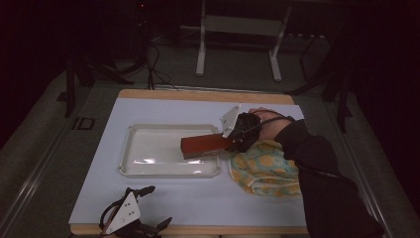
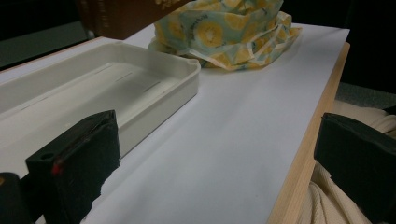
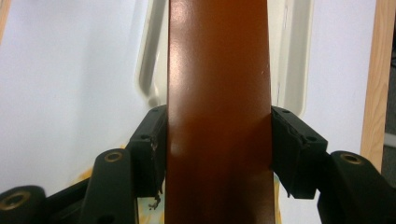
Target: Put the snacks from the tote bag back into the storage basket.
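Your right gripper (image 1: 229,141) has its jaws pinching the brown block (image 1: 205,145), one black pad pressed against each long side of it, as the right gripper view shows with the block (image 3: 218,116) running straight up between them. In the high view the block sticks out to the left from the jaws and hangs over the right part of the white tray (image 1: 133,171), its far end above the tray's floor; whether it touches the tray you cannot tell from here. Your right hand (image 1: 262,119) sits behind the gripper, and the dark sleeve (image 1: 322,183) runs back toward the near right corner of the table.

Just right of the tray, under your wrist, lies the crumpled yellow-patterned cloth (image 1: 265,171), touching or nearly touching the tray's right rim.

Your left gripper (image 1: 130,218) rests at the near left edge of the table, well apart from the tray. Its jaws stand spread wide with nothing between them; the left gripper view looks across the white mat (image 2: 224,140) past the tray's corner (image 2: 187,70) to the cloth (image 2: 229,32) beyond it.

The mat covers the wooden table (image 1: 198,94), whose bare edge shows along the far side.
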